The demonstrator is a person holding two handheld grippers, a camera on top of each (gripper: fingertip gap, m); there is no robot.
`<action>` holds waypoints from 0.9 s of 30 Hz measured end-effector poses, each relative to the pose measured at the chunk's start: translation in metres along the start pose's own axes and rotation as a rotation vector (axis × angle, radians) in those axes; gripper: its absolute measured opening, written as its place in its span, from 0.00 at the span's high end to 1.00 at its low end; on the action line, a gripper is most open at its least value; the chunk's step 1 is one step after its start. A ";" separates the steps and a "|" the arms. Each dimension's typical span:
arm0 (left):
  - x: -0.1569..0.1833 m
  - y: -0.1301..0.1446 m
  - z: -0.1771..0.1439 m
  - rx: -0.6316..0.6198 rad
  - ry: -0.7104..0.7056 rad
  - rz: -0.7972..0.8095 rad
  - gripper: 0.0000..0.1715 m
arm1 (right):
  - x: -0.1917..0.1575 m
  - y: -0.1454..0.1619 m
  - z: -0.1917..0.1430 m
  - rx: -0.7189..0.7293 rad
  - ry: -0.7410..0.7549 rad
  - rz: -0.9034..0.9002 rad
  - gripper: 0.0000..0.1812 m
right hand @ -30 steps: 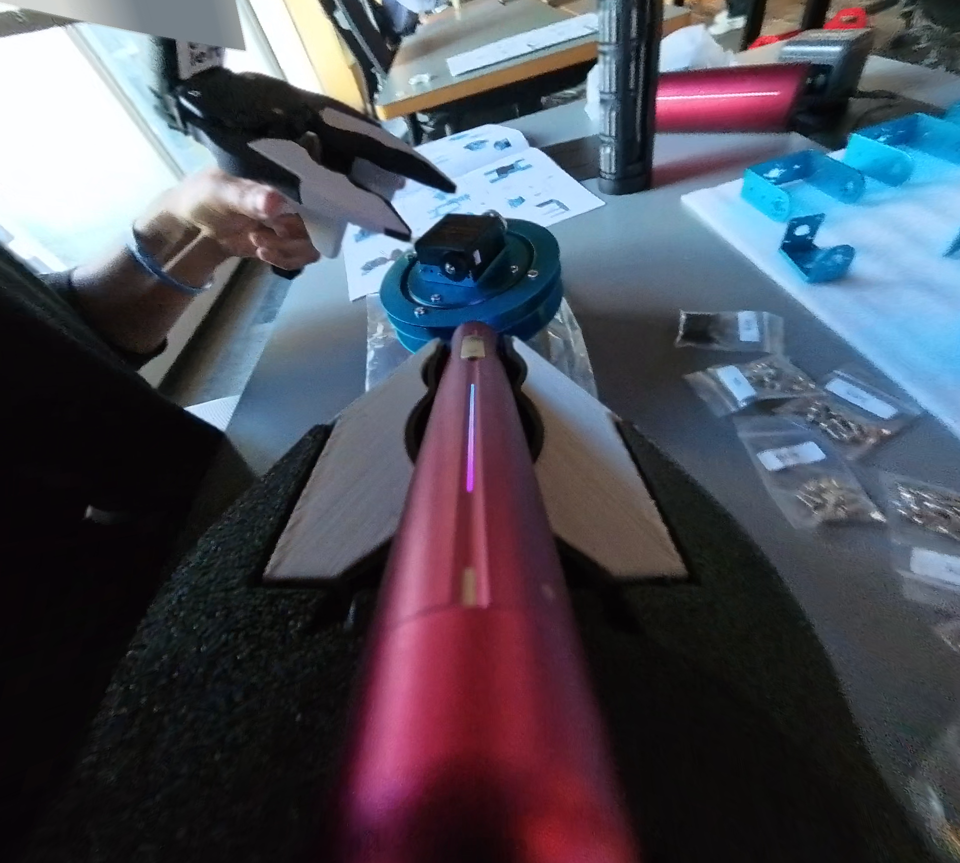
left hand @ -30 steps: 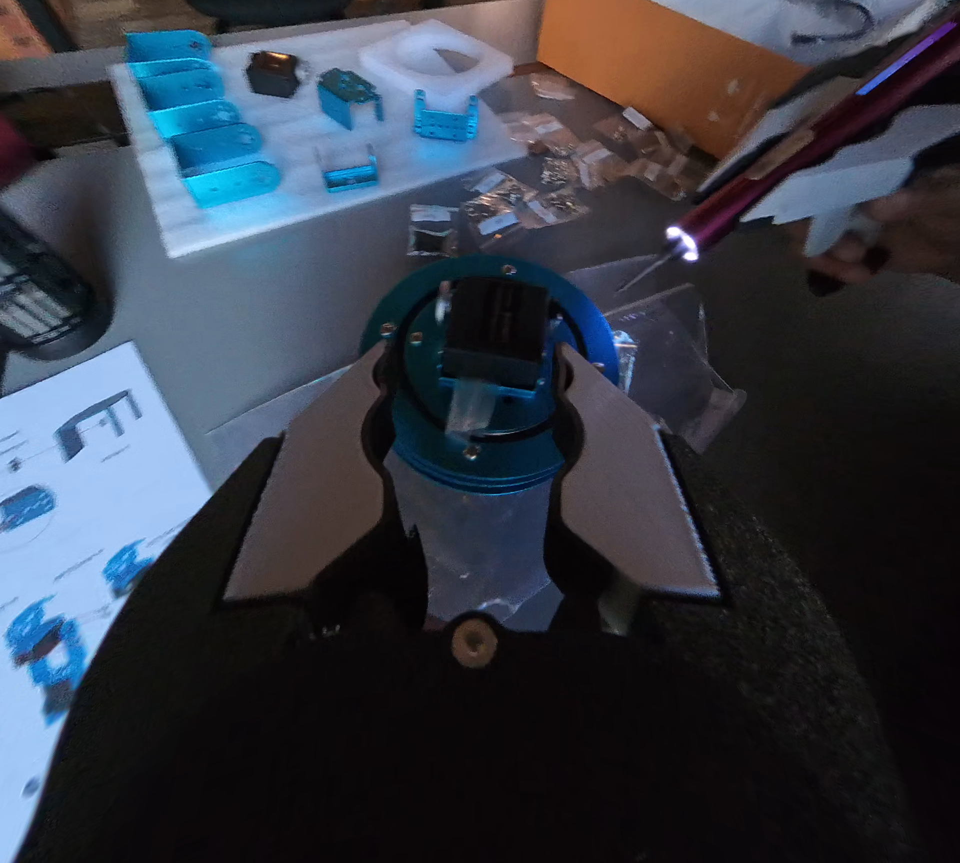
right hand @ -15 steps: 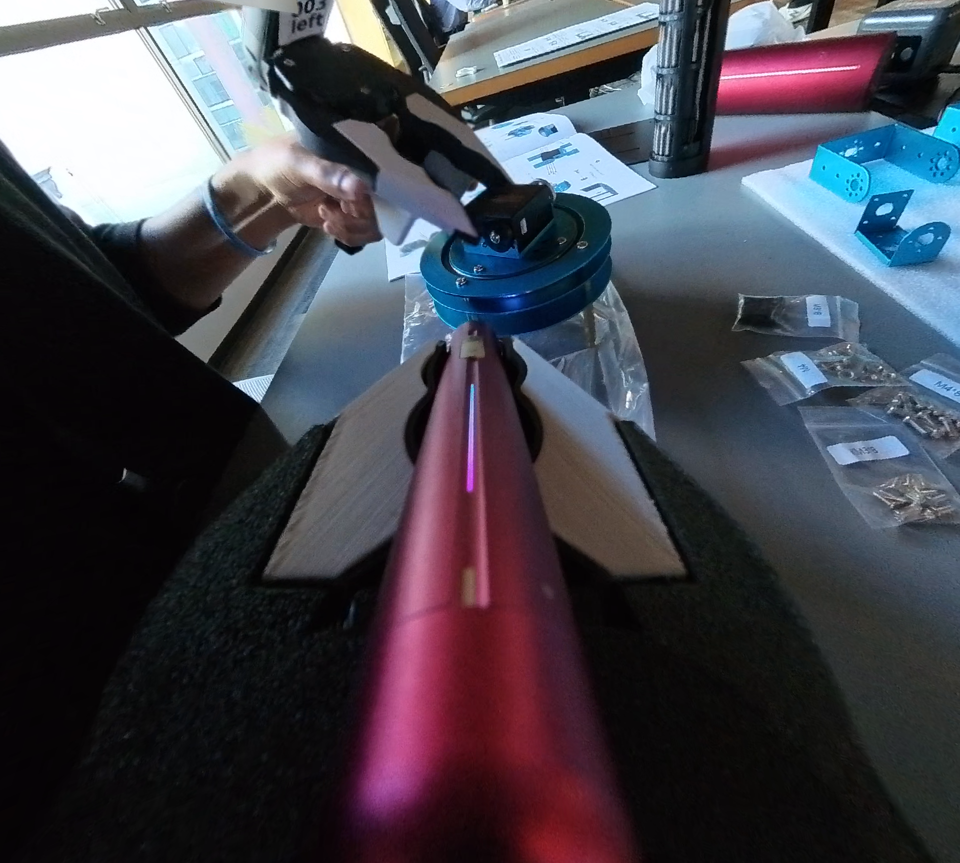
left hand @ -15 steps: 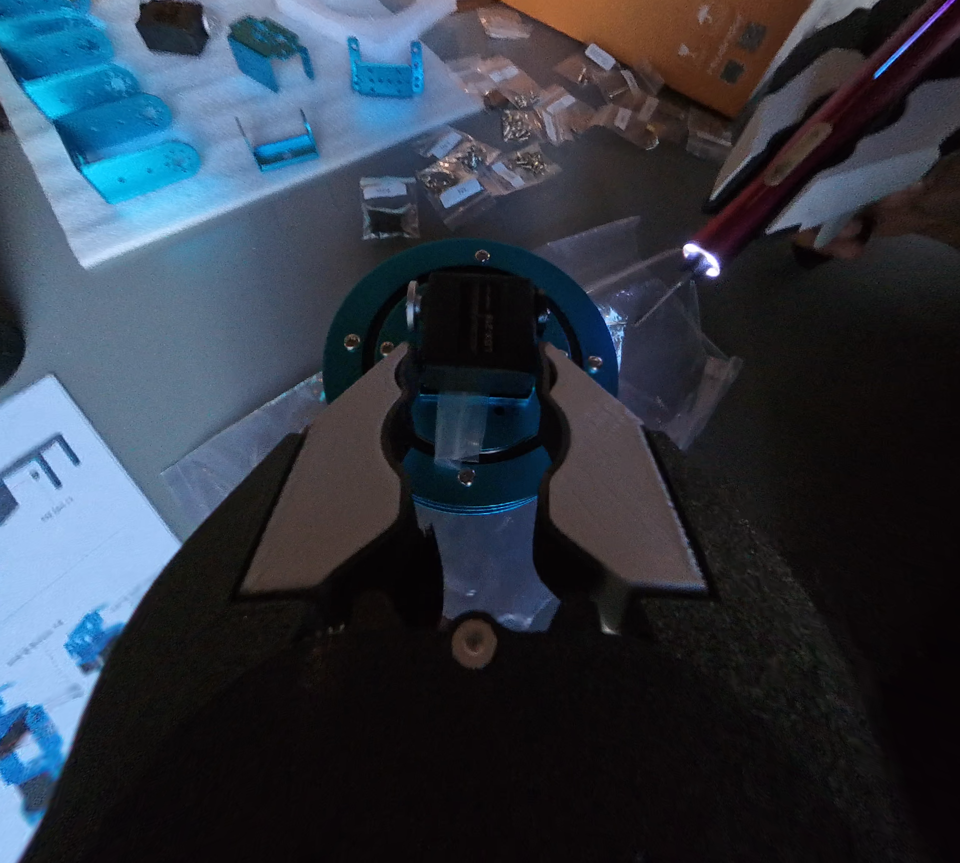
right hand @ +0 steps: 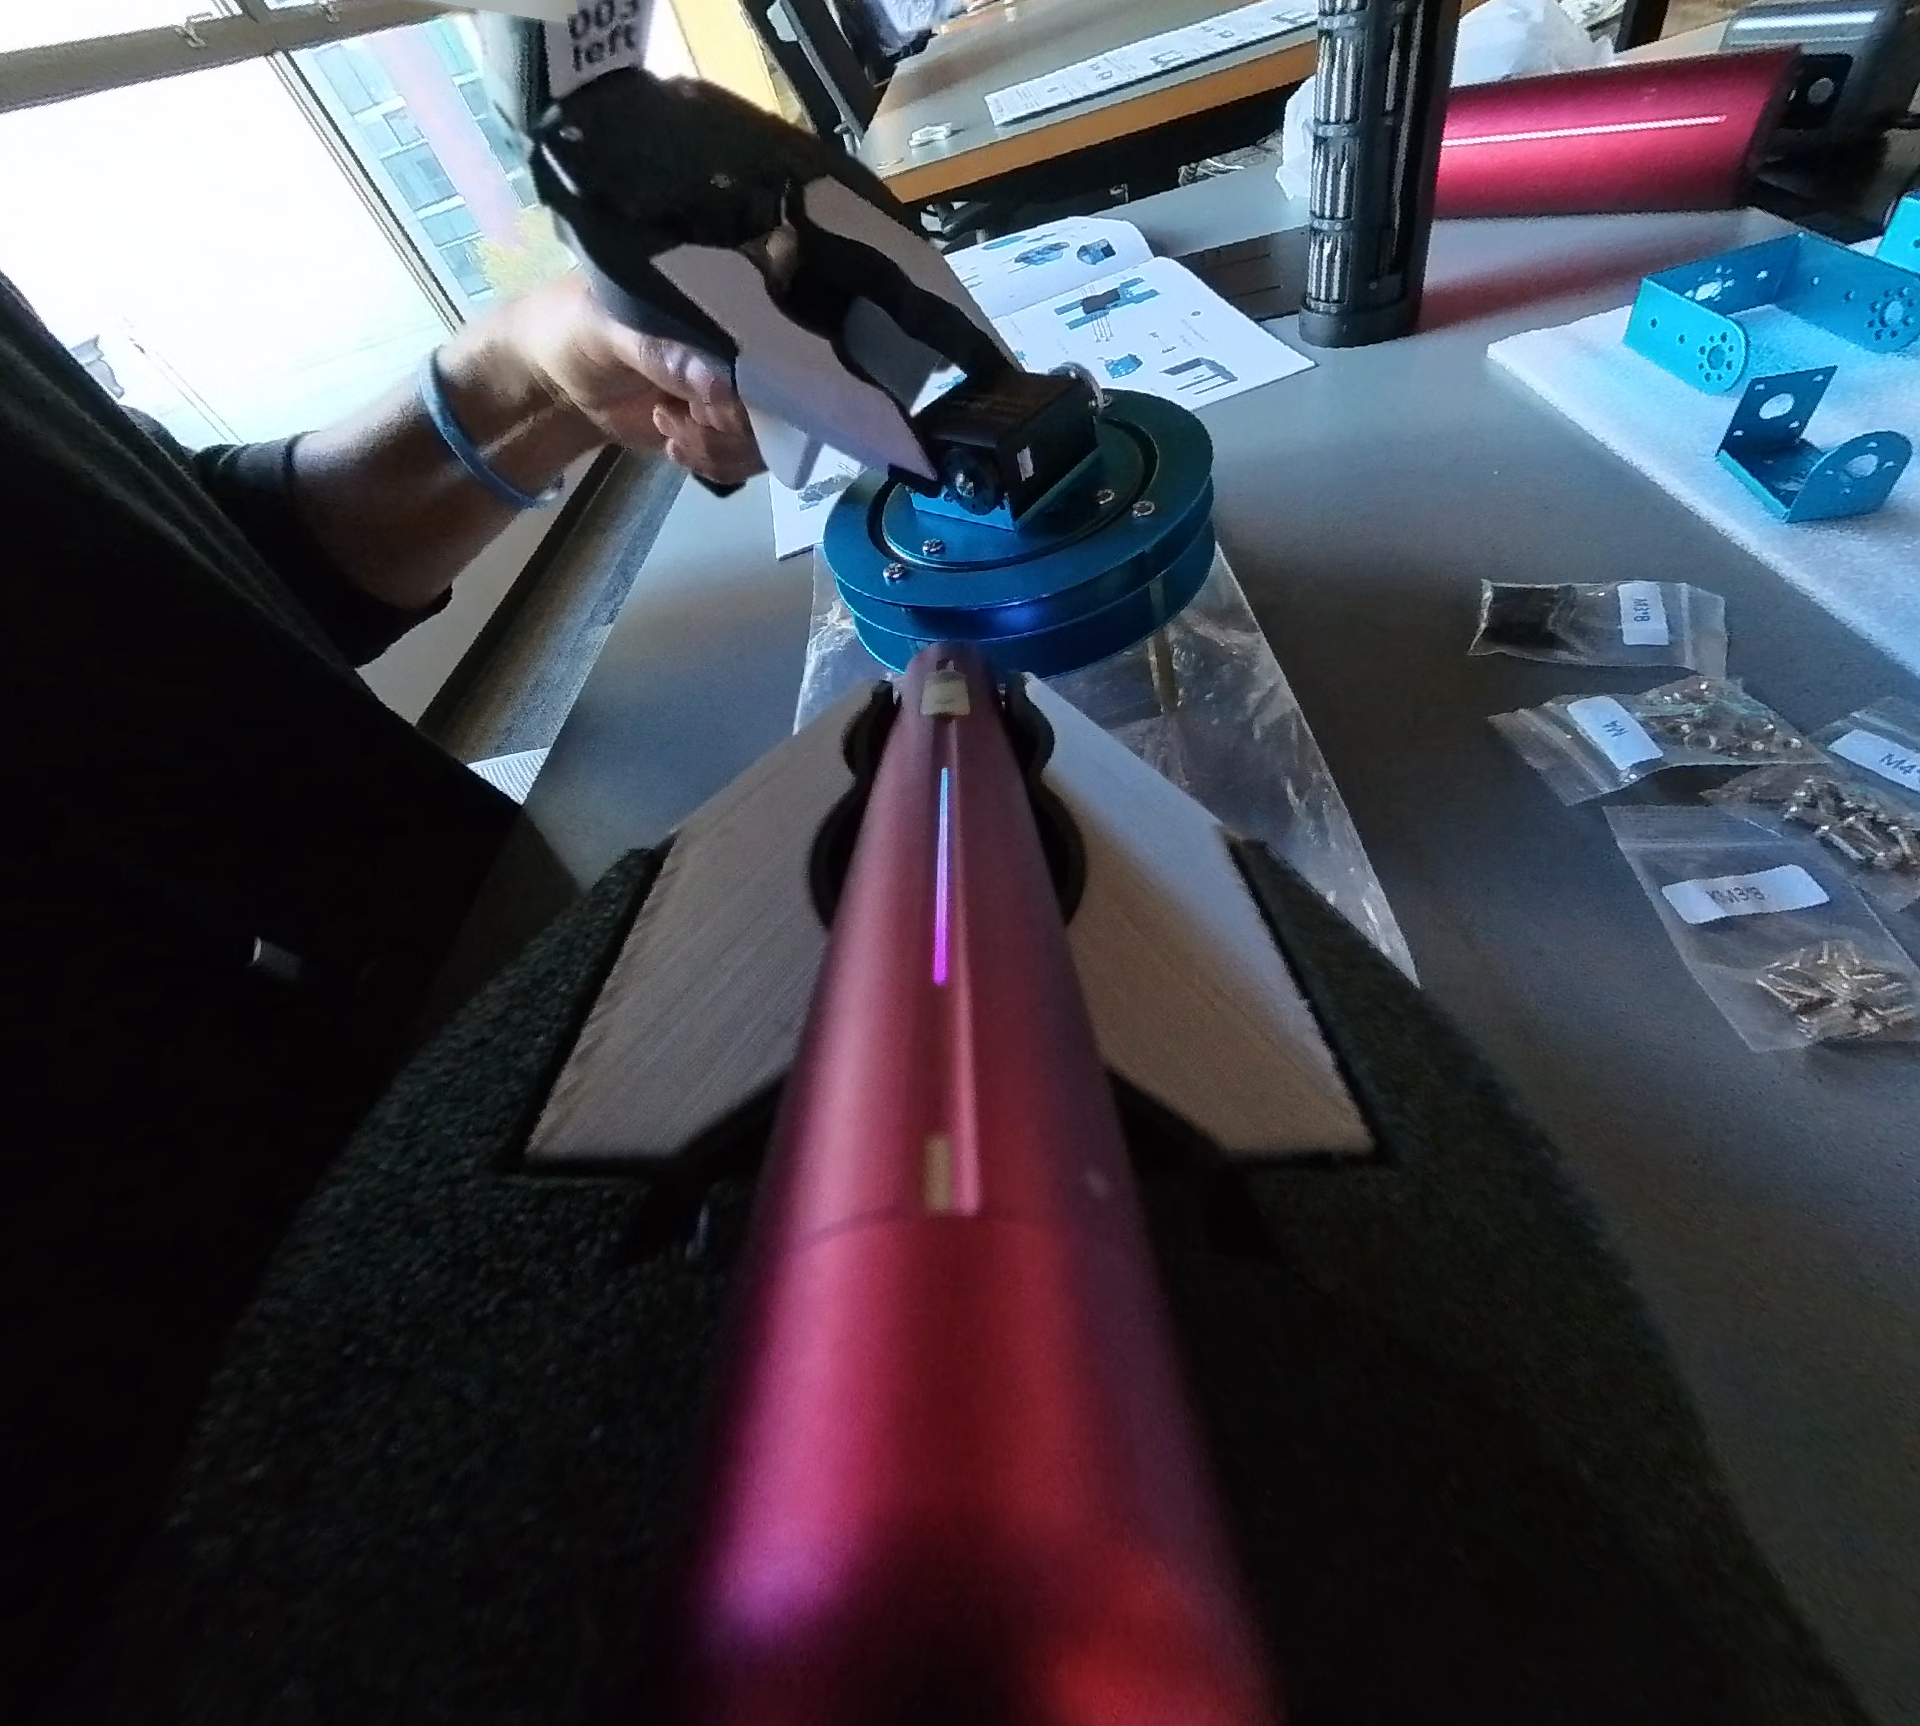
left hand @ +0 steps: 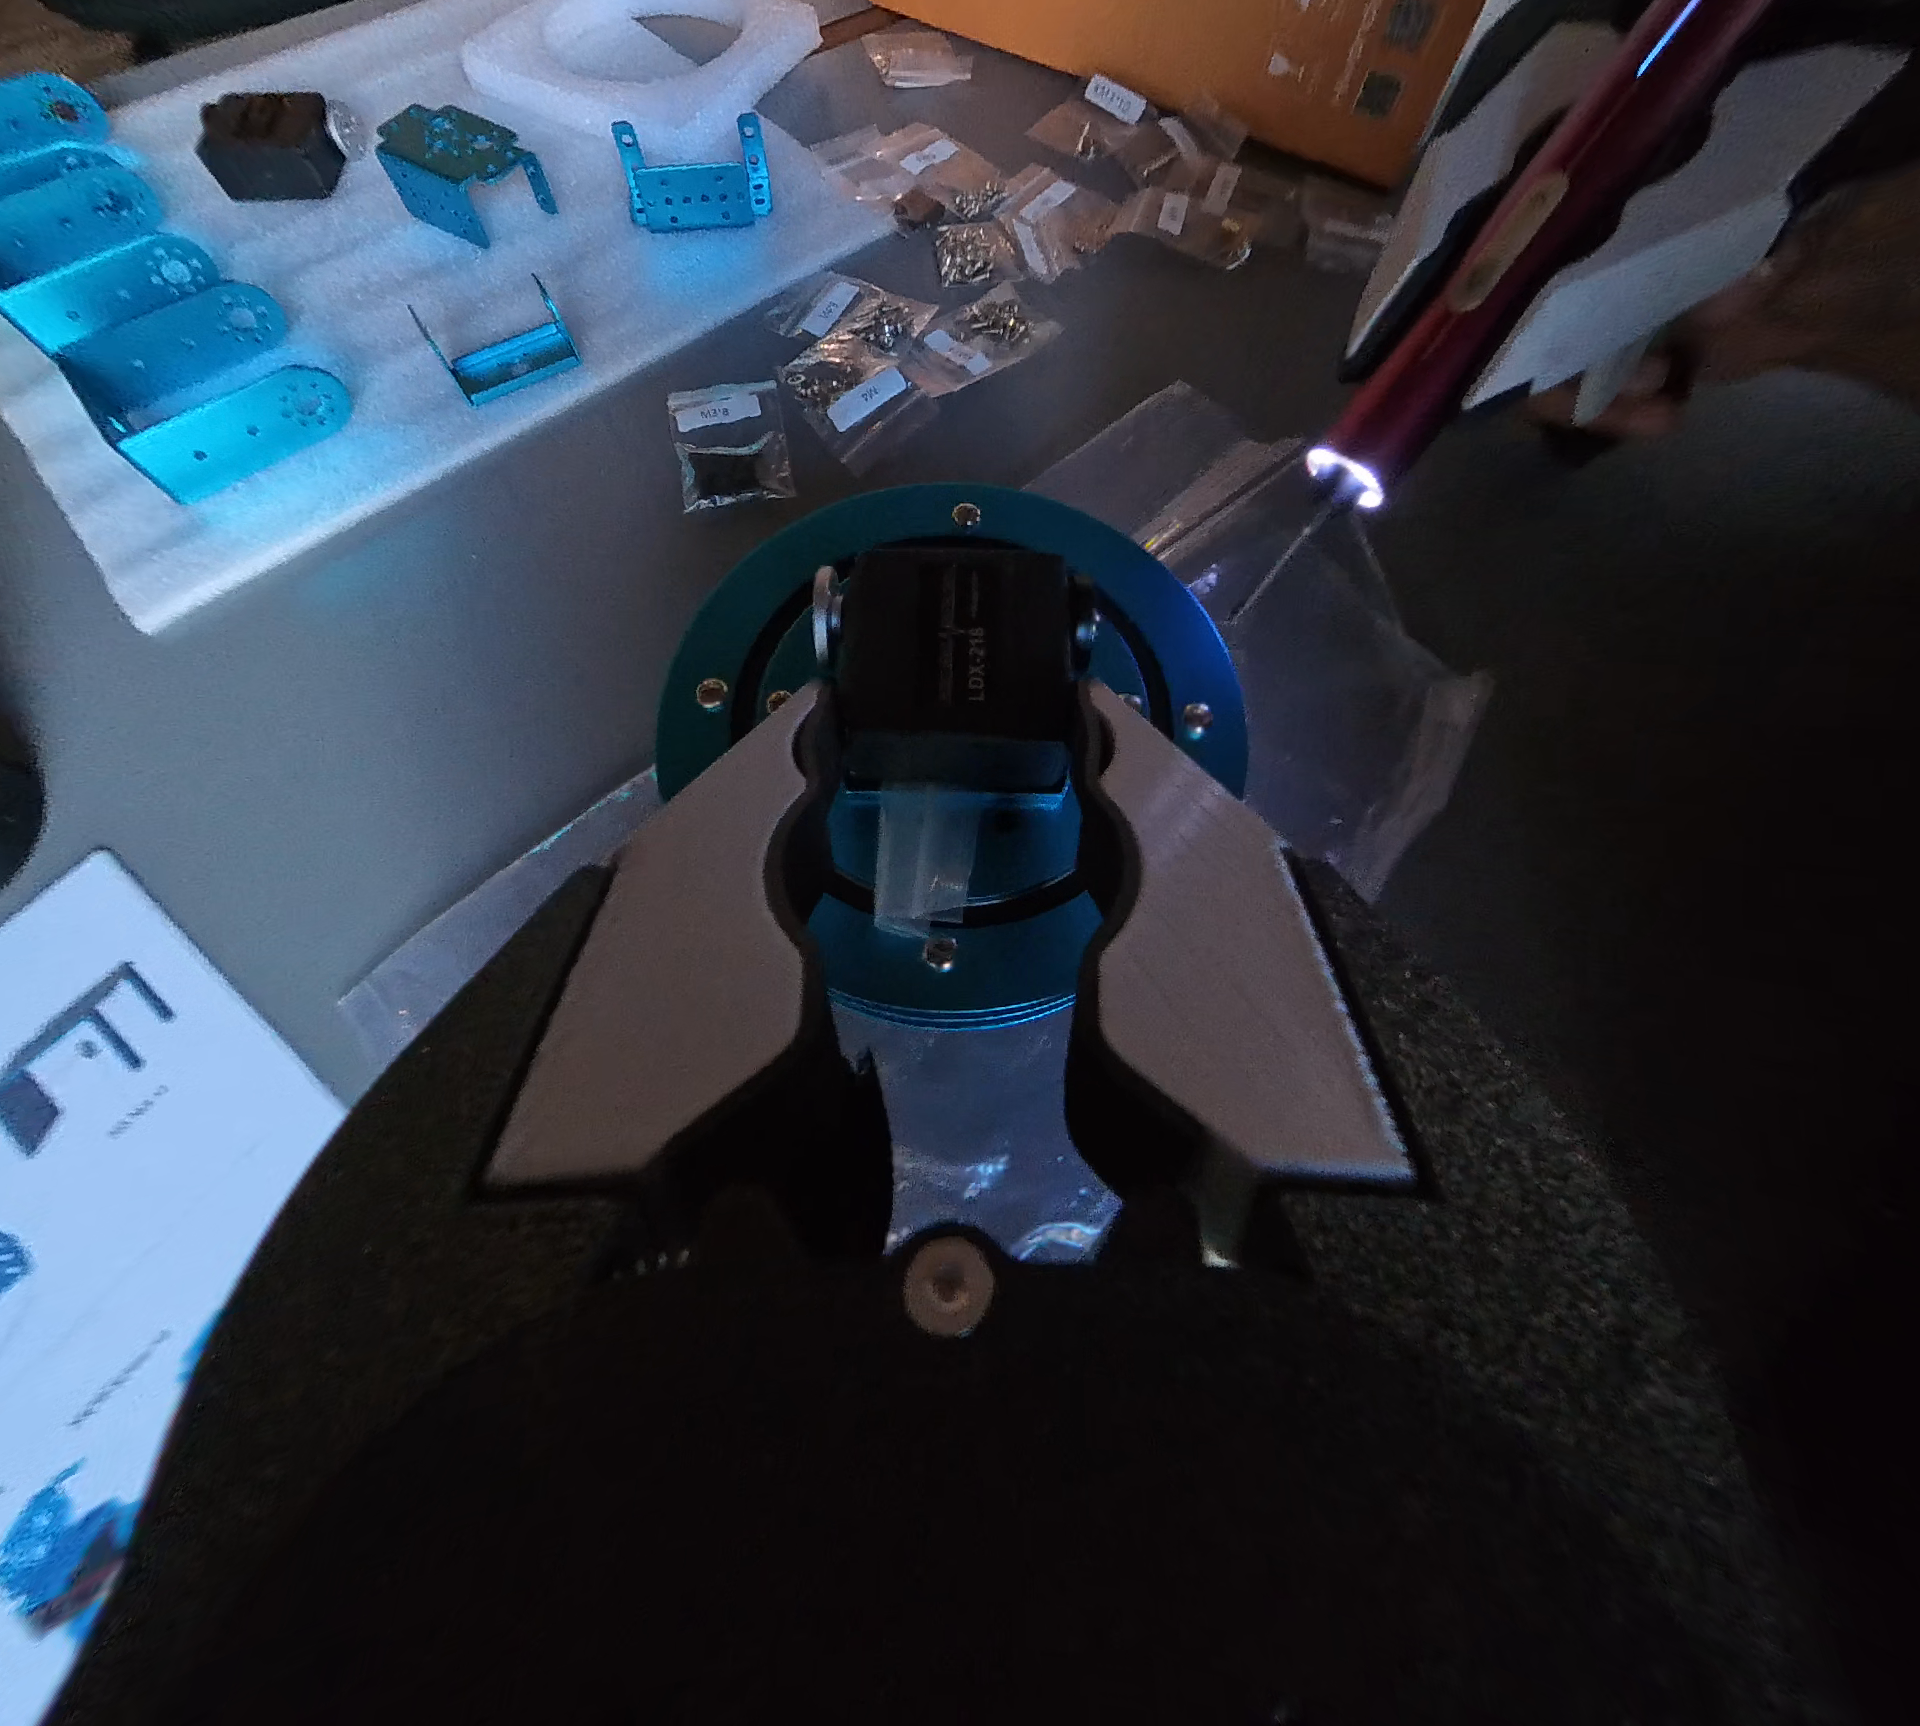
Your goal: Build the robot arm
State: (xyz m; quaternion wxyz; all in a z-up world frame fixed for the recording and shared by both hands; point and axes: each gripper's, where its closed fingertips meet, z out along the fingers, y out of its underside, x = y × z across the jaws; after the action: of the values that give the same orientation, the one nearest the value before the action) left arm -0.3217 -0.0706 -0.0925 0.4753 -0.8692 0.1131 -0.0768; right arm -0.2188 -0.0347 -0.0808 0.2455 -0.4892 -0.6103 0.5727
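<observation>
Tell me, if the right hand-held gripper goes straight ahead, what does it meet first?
Probably the blue round base: the red screwdriver in the right hand-held gripper points at its side, though the depth is unclear.

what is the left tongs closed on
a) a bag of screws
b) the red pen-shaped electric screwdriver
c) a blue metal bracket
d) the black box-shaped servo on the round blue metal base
d: the left tongs clamp the sides of the black box-shaped servo atop the round blue metal base; the red pen-shaped electric screwdriver is in the right tongs.
</observation>
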 end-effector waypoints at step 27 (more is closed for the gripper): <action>0.020 0.073 -0.071 0.064 -0.341 -0.271 0.77 | 0.002 0.035 -0.007 -0.163 0.224 -0.505 0.88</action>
State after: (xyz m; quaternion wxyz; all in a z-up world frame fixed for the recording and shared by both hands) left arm -0.3290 -0.1718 -0.1154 0.5000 -0.8614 -0.0894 0.0044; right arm -0.2019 -0.0344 -0.1127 0.4059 -0.4002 -0.7259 0.3849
